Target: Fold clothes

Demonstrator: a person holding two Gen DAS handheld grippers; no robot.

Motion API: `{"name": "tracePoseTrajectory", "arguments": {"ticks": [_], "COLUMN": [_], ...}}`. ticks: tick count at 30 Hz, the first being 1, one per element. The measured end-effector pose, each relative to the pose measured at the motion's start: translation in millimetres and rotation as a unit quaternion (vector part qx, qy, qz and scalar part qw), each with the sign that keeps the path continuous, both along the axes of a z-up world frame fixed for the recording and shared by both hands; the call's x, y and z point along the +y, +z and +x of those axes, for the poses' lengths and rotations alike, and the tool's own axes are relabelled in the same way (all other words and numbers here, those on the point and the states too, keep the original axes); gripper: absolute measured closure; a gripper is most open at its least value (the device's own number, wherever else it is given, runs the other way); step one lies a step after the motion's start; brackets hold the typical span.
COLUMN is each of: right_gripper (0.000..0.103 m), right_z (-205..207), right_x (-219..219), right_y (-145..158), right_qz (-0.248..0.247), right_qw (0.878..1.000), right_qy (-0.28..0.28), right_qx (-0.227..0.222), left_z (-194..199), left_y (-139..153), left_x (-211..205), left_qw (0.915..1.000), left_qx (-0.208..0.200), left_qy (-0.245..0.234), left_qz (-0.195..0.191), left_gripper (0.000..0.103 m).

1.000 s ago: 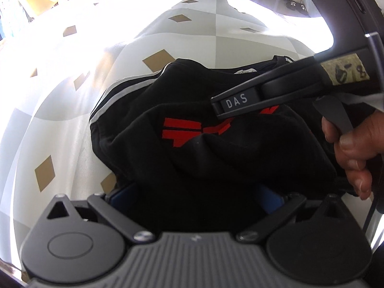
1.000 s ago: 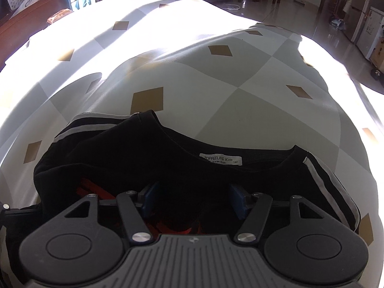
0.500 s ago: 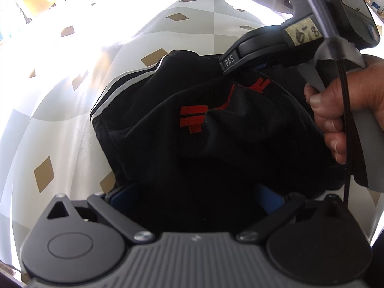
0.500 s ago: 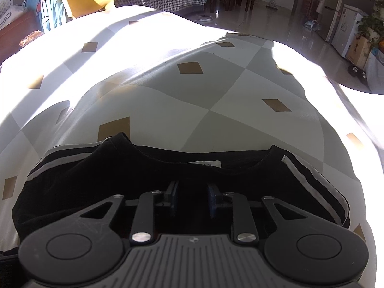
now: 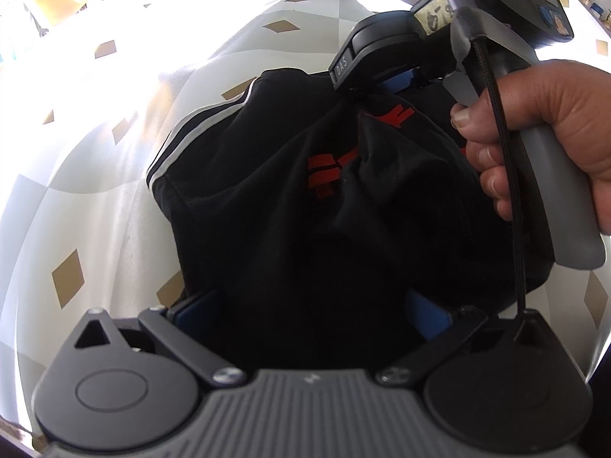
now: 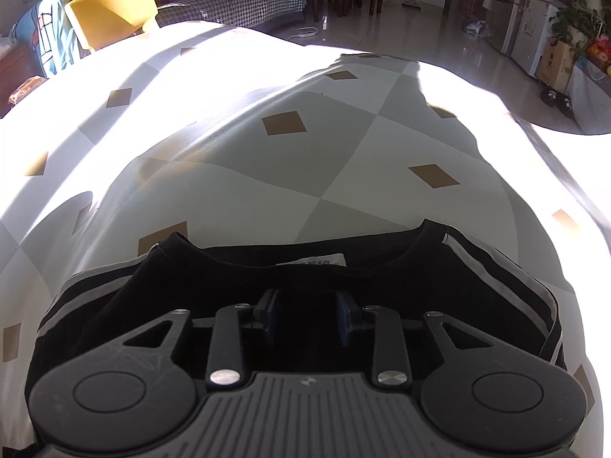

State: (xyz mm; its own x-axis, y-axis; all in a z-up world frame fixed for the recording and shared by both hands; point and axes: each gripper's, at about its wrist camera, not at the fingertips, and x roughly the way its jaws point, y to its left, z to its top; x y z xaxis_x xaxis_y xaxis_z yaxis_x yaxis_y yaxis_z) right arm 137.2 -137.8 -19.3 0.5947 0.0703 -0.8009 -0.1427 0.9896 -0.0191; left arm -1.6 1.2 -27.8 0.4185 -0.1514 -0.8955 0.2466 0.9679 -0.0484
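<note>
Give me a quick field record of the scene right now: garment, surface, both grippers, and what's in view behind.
garment: black shirt with white shoulder stripes and red print, bunched, neck label facing up
surface: checked cloth with tan diamonds, partly in strong sun
right gripper: over the collar area, jaws opening, black fabric between the pads
left gripper: jaws wide, shirt fabric lying between them
hand: grips the right gripper's handle
background: yellow chair, houndstooth sofa
</note>
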Motion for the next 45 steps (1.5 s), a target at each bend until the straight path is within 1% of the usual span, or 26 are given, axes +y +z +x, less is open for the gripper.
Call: {"name": "tracePoseTrajectory", "arguments": {"ticks": [2,4,7,11,15,17,18,21,22,24,26,27,31,35,37,39,45], "right_gripper": [0.062,0.058,0.054,0.053,0.053,0.053,0.053,0.052,0.052,0.052,0.052,0.052,0.052,0.052,0.05,0.048,0.044], "right_z": [-1,-3,-10,-21,-32,-37,-39,-45,-47,-51,-54,-55,-61,-63,-62,-62,-63], "right_x": [-4,-12,-22,-26,-33,-38,-40,-45,-47,-50,-52,-53,-54,-54,-60,-66,-66], "right_y": [3,10,20,29,33,35,36,37,37,37,36,35,29,18,10,8,8], "right_qz": [0.005,0.019,0.038,0.018,-0.001,-0.003,-0.005,-0.014,-0.017,-0.02,-0.022,-0.024,-0.029,-0.041,-0.027,-0.008,-0.012], "right_qw": [1.0,1.0,0.999,0.999,1.0,0.999,0.999,0.999,0.999,0.999,0.999,0.999,0.998,0.996,0.995,0.995,0.995], "right_qy": [-0.008,-0.024,-0.035,-0.027,-0.026,-0.028,-0.03,-0.033,-0.034,-0.034,-0.033,-0.032,-0.021,-0.013,-0.024,-0.036,-0.033], "right_qx": [0.006,0.006,0.002,0.006,0.013,0.014,0.015,0.02,0.022,0.025,0.032,0.035,0.051,0.073,0.09,0.096,0.092], "left_z": [0,0,0,5,12,22,28,40,38,45,57,58,70,79,83,84,88], "left_y": [2,5,15,24,28,23,23,26,26,29,29,29,14,2,-7,-10,-10], "left_x": [3,7,11,17,19,0,-3,-1,7,12,1,4,2,-5,-8,-10,-10], "left_qw": [0.9999,0.9997,0.9985,0.9961,0.9938,0.9924,0.9916,0.9887,0.9875,0.9855,0.9845,0.9845,0.9859,0.9876,0.988,0.9881,0.9874], "left_qx": [-0.002,-0.009,-0.037,-0.063,-0.069,-0.074,-0.077,-0.085,-0.087,-0.086,-0.076,-0.071,-0.056,-0.042,-0.034,-0.041,-0.049], "left_qy": [0.009,0.022,0.039,0.062,0.085,0.095,0.1,0.119,0.127,0.14,0.151,0.154,0.155,0.152,0.15,0.146,0.147], "left_qz": [-0.005,-0.011,-0.006,-0.009,-0.02,-0.025,-0.028,-0.033,-0.036,-0.042,-0.046,-0.044,-0.03,-0.003,0.013,0.028,0.031], "left_gripper": [0.0,0.0,0.0,0.0,0.0,0.0,0.0,0.0,0.0,0.0,0.0,0.0,0.0,0.0,0.0,0.0,0.0]}}
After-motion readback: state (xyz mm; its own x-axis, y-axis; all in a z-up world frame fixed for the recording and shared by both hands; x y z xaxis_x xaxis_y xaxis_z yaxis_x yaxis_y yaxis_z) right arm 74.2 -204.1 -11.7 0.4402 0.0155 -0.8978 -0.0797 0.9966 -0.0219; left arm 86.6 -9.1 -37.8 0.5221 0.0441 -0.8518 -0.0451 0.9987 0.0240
